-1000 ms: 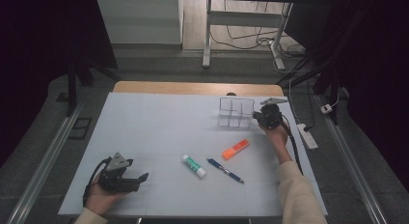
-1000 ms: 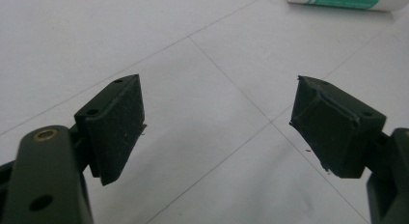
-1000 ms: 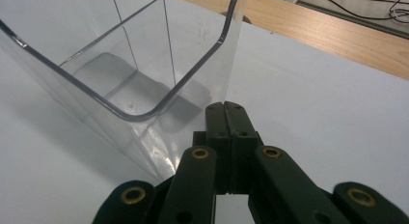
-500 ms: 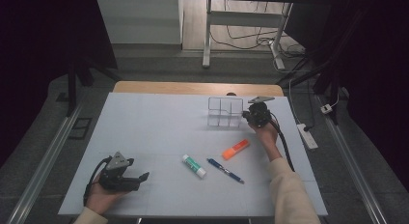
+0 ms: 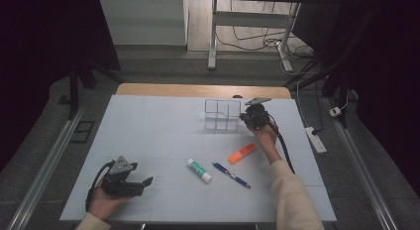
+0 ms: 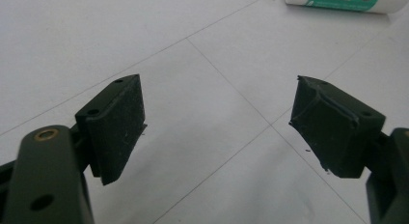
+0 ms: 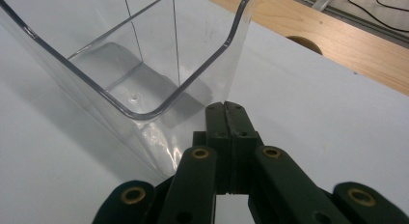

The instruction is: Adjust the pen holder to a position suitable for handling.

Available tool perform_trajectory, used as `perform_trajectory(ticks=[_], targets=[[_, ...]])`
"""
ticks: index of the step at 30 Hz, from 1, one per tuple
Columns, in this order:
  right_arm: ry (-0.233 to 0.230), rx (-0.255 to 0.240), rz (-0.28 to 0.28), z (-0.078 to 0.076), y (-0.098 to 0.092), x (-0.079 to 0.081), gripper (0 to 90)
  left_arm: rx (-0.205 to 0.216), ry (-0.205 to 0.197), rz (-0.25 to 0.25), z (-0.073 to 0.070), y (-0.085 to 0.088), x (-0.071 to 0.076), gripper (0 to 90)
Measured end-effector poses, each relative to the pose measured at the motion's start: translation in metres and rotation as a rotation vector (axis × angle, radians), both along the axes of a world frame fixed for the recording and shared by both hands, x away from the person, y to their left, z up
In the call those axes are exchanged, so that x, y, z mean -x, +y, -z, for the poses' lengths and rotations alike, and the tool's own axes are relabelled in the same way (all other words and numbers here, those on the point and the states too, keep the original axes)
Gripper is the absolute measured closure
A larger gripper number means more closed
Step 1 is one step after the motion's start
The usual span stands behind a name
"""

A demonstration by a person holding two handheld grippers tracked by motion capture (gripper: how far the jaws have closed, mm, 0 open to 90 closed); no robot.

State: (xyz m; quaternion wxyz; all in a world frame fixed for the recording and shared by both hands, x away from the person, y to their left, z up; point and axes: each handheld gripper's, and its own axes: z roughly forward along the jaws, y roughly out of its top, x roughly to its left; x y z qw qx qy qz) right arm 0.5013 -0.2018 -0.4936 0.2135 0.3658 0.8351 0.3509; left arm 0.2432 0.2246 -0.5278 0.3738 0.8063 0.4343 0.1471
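Nearest, by the worktop's (image 5: 163, 126) front left corner, the left claw (image 5: 143, 183) rests with jaws apart, gripping nothing. Toward the far right, the right claw (image 7: 226, 113), jaws pressed together, touches the right wall of the clear plastic compartmented organizer box (image 5: 223, 115).

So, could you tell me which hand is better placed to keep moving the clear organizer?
Right. The right gripper, jaws shut, sits against the organizer wall. The left gripper rests open at the table's near left, far away.
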Motion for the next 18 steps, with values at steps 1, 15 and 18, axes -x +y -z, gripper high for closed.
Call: perform_trajectory(ticks=[1, 15, 18], targets=[[0.001, 0.003, -0.003, 0.000, 0.002, 0.000, 89.3, -0.001, 0.000, 0.000, 0.000, 0.000, 0.000, 19.3], [0.005, -0.016, -0.029, 0.003, 0.017, 0.002, 89.3, -0.001, -0.001, -0.004, 0.000, 0.001, 0.000, 19.3], [0.003, -0.013, -0.034, 0.003, 0.020, 0.002, 89.3, 0.001, -0.003, -0.005, 0.000, 0.002, 0.001, 19.3]])
